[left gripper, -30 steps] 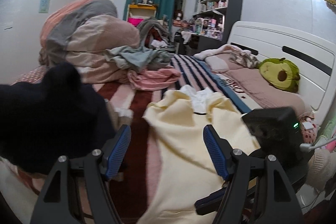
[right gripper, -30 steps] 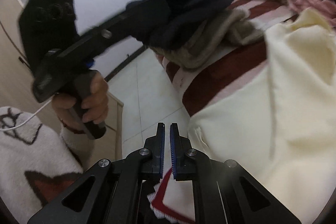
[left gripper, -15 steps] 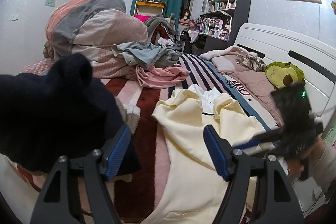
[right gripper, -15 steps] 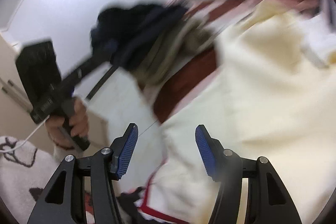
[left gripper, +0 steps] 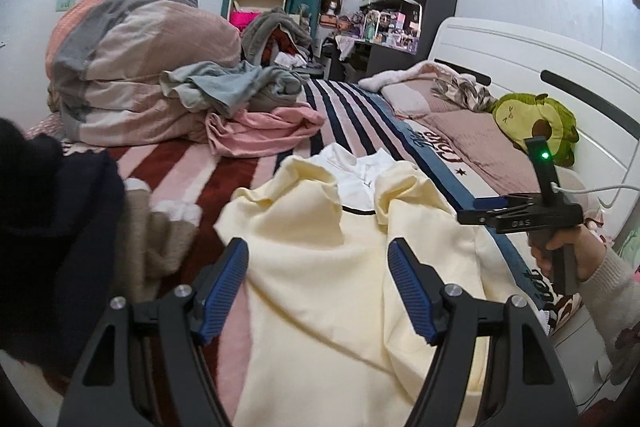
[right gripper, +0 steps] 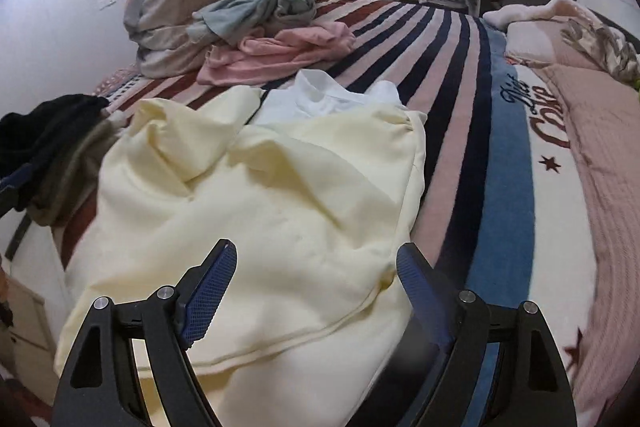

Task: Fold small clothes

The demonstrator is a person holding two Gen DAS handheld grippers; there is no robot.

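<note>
A pale yellow top (left gripper: 320, 267) with a white collar (left gripper: 358, 173) lies spread and rumpled on the striped bed; it also shows in the right wrist view (right gripper: 260, 195). My left gripper (left gripper: 318, 287) is open and empty, just above the garment's lower middle. My right gripper (right gripper: 316, 291) is open and empty over the garment's near hem; it also shows from the side in the left wrist view (left gripper: 492, 205), at the garment's right edge.
A dark navy garment over a brown one (left gripper: 52, 227) lies at the left bed edge. A pink garment (left gripper: 260, 131), grey clothes (left gripper: 228, 87) and a bundled duvet (left gripper: 128, 67) lie farther back. Pillows and an avocado plush (left gripper: 536, 123) sit by the headboard.
My right gripper opened from shut and swung from facing the floor and the left gripper to facing the bed over the yellow top. The left gripper stayed open, shifting slightly.
</note>
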